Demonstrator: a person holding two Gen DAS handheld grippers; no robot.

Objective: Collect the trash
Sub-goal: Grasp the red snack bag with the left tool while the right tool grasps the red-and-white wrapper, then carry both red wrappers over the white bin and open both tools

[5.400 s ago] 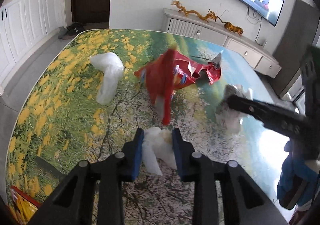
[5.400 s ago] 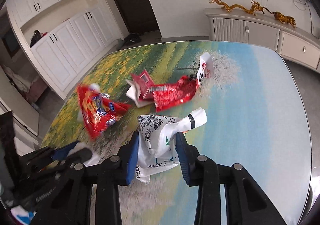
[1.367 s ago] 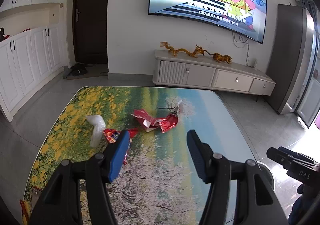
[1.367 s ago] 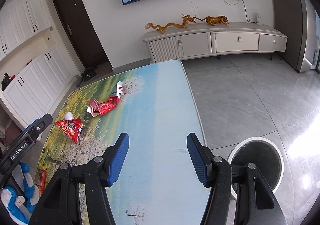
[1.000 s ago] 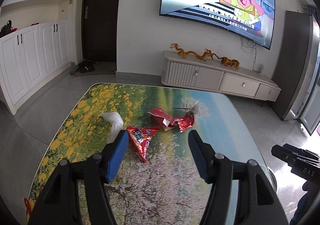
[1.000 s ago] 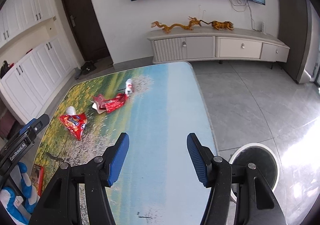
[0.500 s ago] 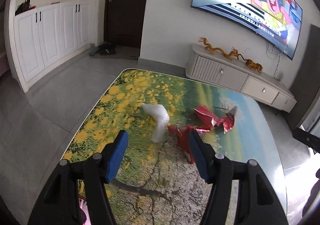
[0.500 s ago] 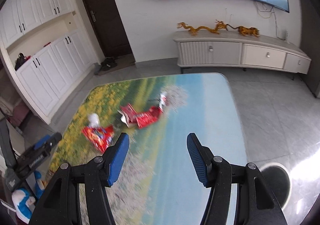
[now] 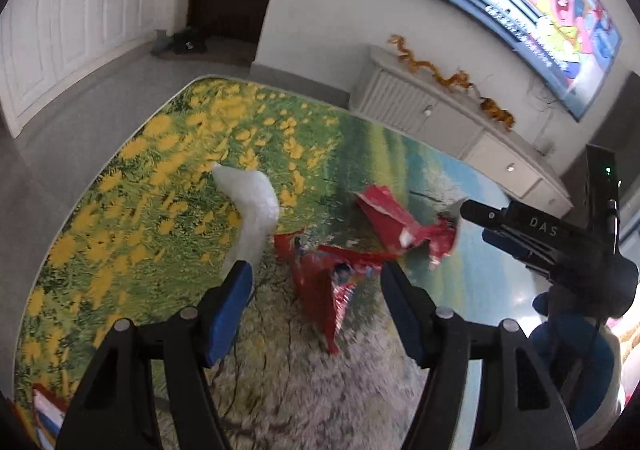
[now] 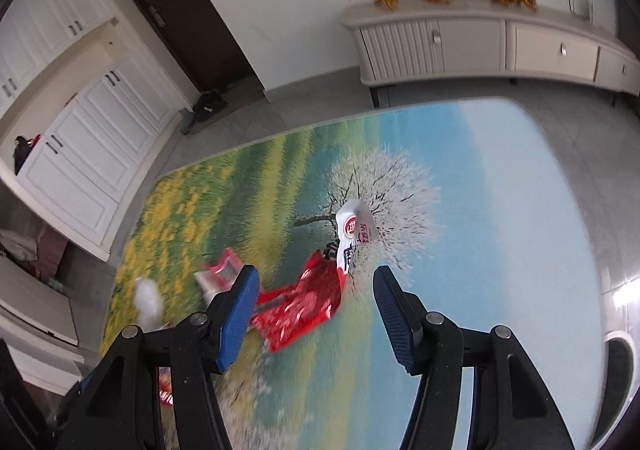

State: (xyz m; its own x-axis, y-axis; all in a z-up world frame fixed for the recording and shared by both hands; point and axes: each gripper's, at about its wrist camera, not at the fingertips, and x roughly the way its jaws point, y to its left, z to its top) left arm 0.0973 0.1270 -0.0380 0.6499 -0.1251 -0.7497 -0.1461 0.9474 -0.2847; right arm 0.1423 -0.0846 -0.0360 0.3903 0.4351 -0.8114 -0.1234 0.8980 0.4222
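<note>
Two crumpled red wrappers [image 9: 332,290] on the table — left hand-held gripper [image 9: 316,290] opening, right hand-held gripper [image 10: 316,290] agape, both empty.

The letters "DAS" stand in pale print on the black side of the right gripper [image 9: 536,234], seen from the left wrist view. The white end of the red wrapper [image 10: 354,232] on the worktop [image 10: 500,209] carries a round red logo with a Chinese character in it and larger dark characters below; they are too blurred to read. The TV [image 9: 520,5] on the wall shows a line of white subtitles under a cartoon, too small to make out. Print on the crumpled red bag [image 9: 328,286] is illegible.
</note>
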